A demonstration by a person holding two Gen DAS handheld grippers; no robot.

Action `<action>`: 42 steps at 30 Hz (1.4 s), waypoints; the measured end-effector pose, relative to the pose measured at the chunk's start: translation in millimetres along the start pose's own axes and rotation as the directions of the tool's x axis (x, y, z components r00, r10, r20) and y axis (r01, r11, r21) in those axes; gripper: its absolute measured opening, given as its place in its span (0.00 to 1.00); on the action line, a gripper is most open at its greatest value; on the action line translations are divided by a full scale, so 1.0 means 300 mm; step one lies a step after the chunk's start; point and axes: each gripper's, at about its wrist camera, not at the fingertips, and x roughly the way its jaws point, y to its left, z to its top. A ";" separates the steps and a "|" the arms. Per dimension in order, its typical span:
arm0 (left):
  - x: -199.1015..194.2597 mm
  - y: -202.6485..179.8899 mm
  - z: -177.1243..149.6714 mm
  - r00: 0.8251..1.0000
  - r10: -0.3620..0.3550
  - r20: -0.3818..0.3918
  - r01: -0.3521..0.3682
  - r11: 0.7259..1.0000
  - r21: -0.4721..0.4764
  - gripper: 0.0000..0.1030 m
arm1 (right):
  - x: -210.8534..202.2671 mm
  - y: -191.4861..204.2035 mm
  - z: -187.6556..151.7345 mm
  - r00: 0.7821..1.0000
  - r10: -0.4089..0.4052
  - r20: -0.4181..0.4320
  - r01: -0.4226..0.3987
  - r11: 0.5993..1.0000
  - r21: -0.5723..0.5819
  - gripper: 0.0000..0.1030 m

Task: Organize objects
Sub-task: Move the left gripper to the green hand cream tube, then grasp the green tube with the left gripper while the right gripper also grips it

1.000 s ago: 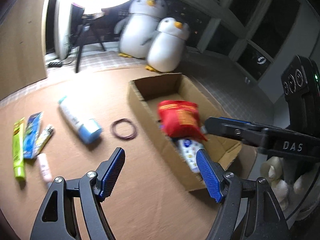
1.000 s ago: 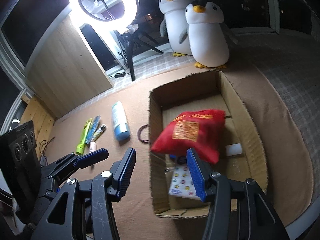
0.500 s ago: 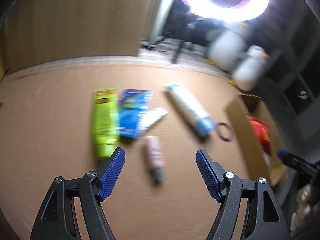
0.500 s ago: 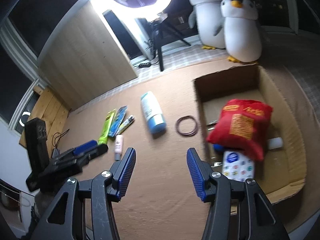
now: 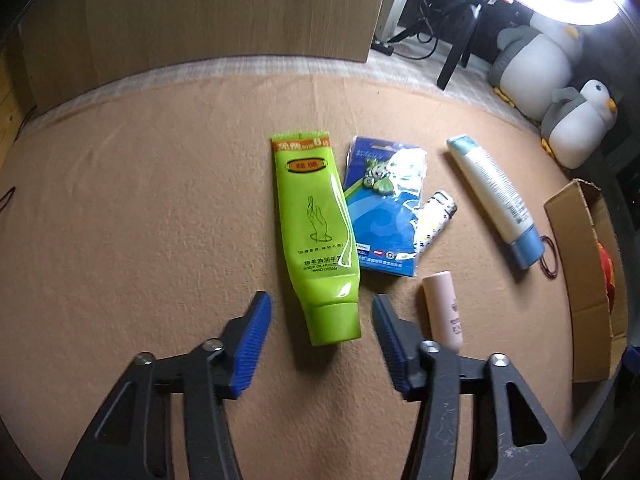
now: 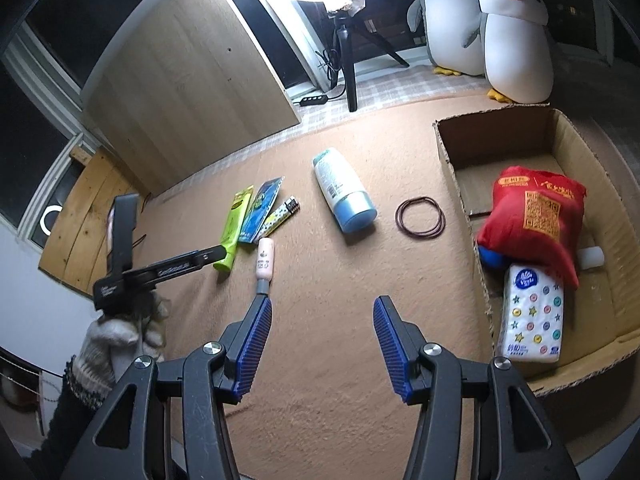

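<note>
Left gripper swung off the box onto the loose pile, jaws apart straddling the green tube cap. Right gripper open, empty, over bare mat. Risk: pink bottle sits just beside the right finger; closing could knock it or snag the blue packet.

I count 2 tubes: green, white. 1 blue packet, 1 lighter, 1 pink stick, 1 band loop, 1 box, 2 penguins.
</note>
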 end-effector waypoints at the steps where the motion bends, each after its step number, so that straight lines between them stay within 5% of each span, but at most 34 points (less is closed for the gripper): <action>1: 0.011 0.002 0.001 1.000 0.004 -0.007 -0.004 1.000 0.000 0.44 | 0.000 0.000 -0.004 1.000 -0.001 0.000 0.001 1.000 0.002 0.48; 4: 0.032 0.009 -0.004 1.000 0.004 -0.020 -0.004 1.000 -0.001 0.35 | -0.001 -0.001 -0.016 1.000 -0.007 -0.004 0.007 1.000 0.010 0.48; 15: 0.005 0.030 -0.085 1.000 -0.010 -0.004 0.010 0.999 -0.032 0.34 | 0.030 0.022 -0.017 1.000 0.008 -0.017 -0.008 1.000 0.016 0.48; 27: -0.077 0.018 -0.317 0.998 -0.059 -0.014 0.057 0.995 -0.085 0.34 | 0.169 0.176 -0.016 0.990 0.093 -0.107 -0.101 0.993 -0.067 0.48; 42: -0.109 -0.011 -0.415 0.988 -0.153 -0.036 0.151 0.987 -0.056 0.43 | 0.441 0.360 -0.081 0.930 0.196 -0.311 -0.227 0.971 -0.069 0.48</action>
